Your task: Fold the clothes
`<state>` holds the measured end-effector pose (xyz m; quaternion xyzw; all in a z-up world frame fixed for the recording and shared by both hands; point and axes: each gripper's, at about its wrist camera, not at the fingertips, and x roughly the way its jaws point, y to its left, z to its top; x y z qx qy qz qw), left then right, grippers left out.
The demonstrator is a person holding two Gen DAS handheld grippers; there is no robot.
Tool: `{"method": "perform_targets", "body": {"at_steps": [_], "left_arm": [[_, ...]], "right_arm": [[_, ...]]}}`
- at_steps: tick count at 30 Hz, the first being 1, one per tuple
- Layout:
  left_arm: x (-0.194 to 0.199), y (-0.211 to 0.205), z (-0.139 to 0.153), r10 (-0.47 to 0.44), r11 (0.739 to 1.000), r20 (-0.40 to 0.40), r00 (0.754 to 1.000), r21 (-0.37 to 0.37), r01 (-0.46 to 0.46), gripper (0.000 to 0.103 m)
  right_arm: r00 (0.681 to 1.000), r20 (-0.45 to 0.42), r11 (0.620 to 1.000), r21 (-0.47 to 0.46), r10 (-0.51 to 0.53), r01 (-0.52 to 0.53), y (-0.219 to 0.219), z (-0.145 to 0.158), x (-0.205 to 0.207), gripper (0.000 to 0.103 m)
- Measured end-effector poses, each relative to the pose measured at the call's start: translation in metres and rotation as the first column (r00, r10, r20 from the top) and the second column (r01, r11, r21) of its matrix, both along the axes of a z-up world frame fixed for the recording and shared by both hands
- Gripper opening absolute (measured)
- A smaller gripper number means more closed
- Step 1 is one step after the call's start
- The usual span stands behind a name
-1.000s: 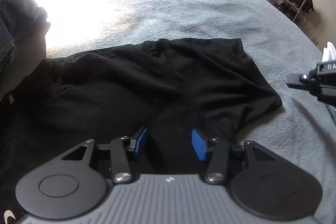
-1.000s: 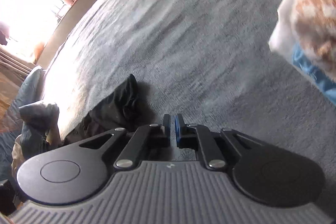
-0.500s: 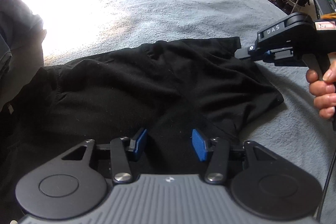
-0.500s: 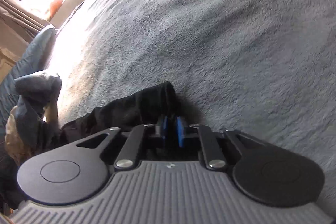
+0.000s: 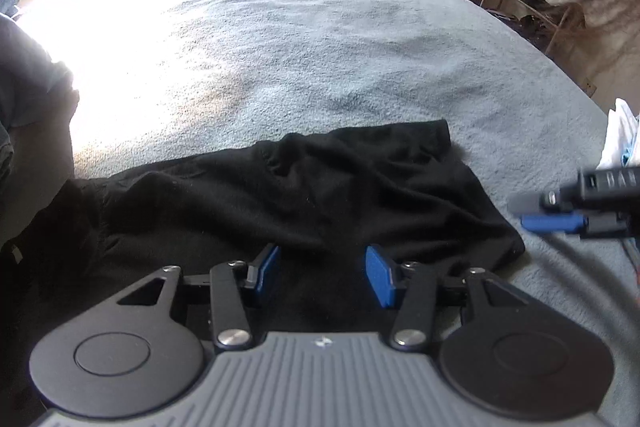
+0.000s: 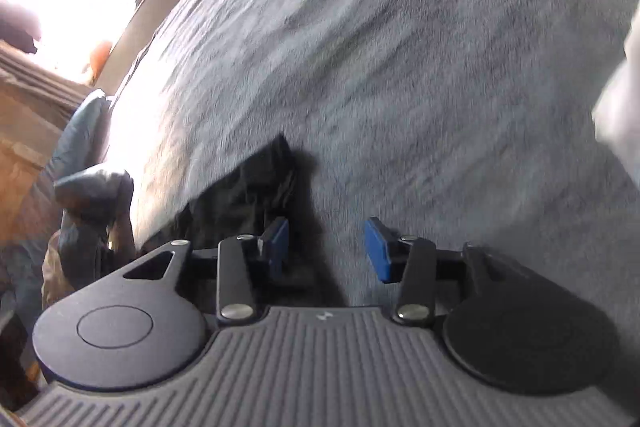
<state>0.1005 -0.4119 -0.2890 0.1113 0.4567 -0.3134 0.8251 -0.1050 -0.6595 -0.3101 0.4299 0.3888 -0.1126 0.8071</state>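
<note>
While both jaws gape empty, black garment [image 5: 288, 195] crumpled on grey bedspread [image 5: 280, 39].

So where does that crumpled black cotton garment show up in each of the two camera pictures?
Left wrist view: the crumpled black cotton garment spreads across the lower middle, above the open left gripper.
Right wrist view: only its corner shows, lower left, beside the open right gripper.
Shared landmark: the grey fleece bedspread.
</note>
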Motion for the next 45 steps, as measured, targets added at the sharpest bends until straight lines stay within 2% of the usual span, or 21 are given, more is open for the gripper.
{"method": "perform_targets", "body": {"at_steps": [6, 7, 9, 12, 16, 18, 19, 21, 24, 28, 30, 32, 34, 35, 36, 37, 39, 41, 42, 43, 45], "left_arm": [[0.004, -0.019, 0.002, -0.022, 1.000, 0.002, 1.000, -0.016, 0.022, 0.048], [0.000, -0.021, 0.005, -0.056, 0.998, 0.009, 0.998, -0.030, 0.056, 0.048], [-0.016, -0.029, 0.012, -0.163, 0.985, 0.036, 0.986, -0.042, 0.165, 0.048], [-0.045, -0.048, 0.012, -0.334, 0.942, 0.088, 0.938, 0.003, 0.336, 0.048], [-0.075, -0.077, -0.004, -0.460, 0.888, 0.148, 0.875, 0.097, 0.450, 0.045], [-0.081, -0.088, -0.010, -0.479, 0.877, 0.164, 0.862, 0.118, 0.465, 0.032], [-0.083, -0.092, -0.012, -0.484, 0.874, 0.171, 0.858, 0.128, 0.468, 0.029], [-0.084, -0.098, -0.017, -0.473, 0.880, 0.175, 0.863, 0.147, 0.452, 0.014], [-0.079, -0.101, -0.023, -0.451, 0.891, 0.153, 0.879, 0.142, 0.432, 0.007], [-0.080, -0.101, -0.022, -0.461, 0.886, 0.144, 0.876, 0.124, 0.446, 0.011], [-0.082, -0.100, -0.021, -0.472, 0.881, 0.146, 0.869, 0.118, 0.459, 0.033], [-0.089, -0.103, -0.023, -0.501, 0.865, 0.169, 0.849, 0.140, 0.482, 0.044], [-0.098, -0.108, -0.027, -0.533, 0.845, 0.194, 0.824, 0.169, 0.507, 0.040], [-0.100, -0.111, -0.029, -0.546, 0.837, 0.202, 0.813, 0.182, 0.517, 0.031], [-0.100, -0.114, -0.030, -0.547, 0.836, 0.204, 0.812, 0.186, 0.517, 0.015], [-0.098, -0.115, -0.030, -0.533, 0.845, 0.205, 0.821, 0.181, 0.503, 0.008], [-0.092, -0.115, -0.029, -0.491, 0.871, 0.196, 0.849, 0.151, 0.468, 0.004], [-0.073, -0.102, -0.021, -0.383, 0.924, 0.121, 0.916, 0.024, 0.383, 0.004], [-0.059, -0.091, -0.018, -0.316, 0.946, 0.052, 0.947, -0.060, 0.319, 0.003], [-0.045, -0.079, -0.015, -0.249, 0.959, -0.026, 0.968, -0.143, 0.243, 0.003], [-0.021, -0.055, -0.013, -0.134, 0.957, -0.169, 0.976, -0.277, 0.084, 0.003]], "right_arm": [[1.000, -0.012, 0.999, 0.026, -0.018, 0.019, 0.023, -0.007, -0.014, 0.038], [1.000, -0.018, 0.999, 0.024, -0.021, 0.022, 0.023, -0.007, -0.011, 0.024], [0.999, -0.029, 0.999, 0.037, -0.031, 0.032, 0.021, -0.007, -0.005, 0.007], [0.996, -0.013, 0.987, 0.138, -0.085, 0.086, 0.010, -0.012, -0.010, 0.002], [0.990, 0.001, 0.962, 0.237, -0.140, 0.135, -0.004, -0.014, -0.019, 0.000], [0.989, 0.027, 0.954, 0.269, -0.147, 0.134, -0.007, -0.009, -0.019, 0.000], [0.988, 0.043, 0.949, 0.286, -0.148, 0.130, -0.009, -0.007, -0.018, 0.000], [0.986, 0.076, 0.941, 0.315, -0.151, 0.120, -0.011, -0.001, -0.017, 0.000], [0.981, 0.110, 0.939, 0.322, -0.163, 0.120, -0.011, 0.009, -0.016, 0.000], [0.970, 0.103, 0.929, 0.326, -0.220, 0.176, -0.018, 0.010, -0.024, 0.003], [0.966, 0.087, 0.918, 0.344, -0.243, 0.200, -0.021, 0.005, -0.033, 0.003], [0.965, 0.070, 0.913, 0.348, -0.253, 0.214, -0.022, 0.001, -0.038, 0.003], [0.964, 0.055, 0.912, 0.344, -0.258, 0.225, -0.021, -0.002, -0.042, 0.003], [0.964, 0.049, 0.912, 0.340, -0.261, 0.229, -0.019, -0.004, -0.044, 0.003], [0.964, 0.043, 0.913, 0.335, -0.263, 0.234, -0.018, -0.005, -0.045, 0.004], [0.963, 0.037, 0.913, 0.331, -0.266, 0.240, -0.017, -0.006, -0.046, 0.004], [0.961, 0.028, 0.911, 0.325, -0.276, 0.252, -0.014, -0.008, -0.049, 0.004], [0.958, 0.019, 0.906, 0.331, -0.287, 0.265, -0.015, -0.012, -0.050, 0.004], [0.957, 0.013, 0.903, 0.336, -0.291, 0.270, -0.016, -0.016, -0.049, 0.005], [0.956, 0.009, 0.899, 0.343, -0.295, 0.274, -0.017, -0.018, -0.048, 0.005], [0.953, 0.002, 0.887, 0.366, -0.302, 0.280, -0.019, -0.022, -0.044, 0.013]]}}
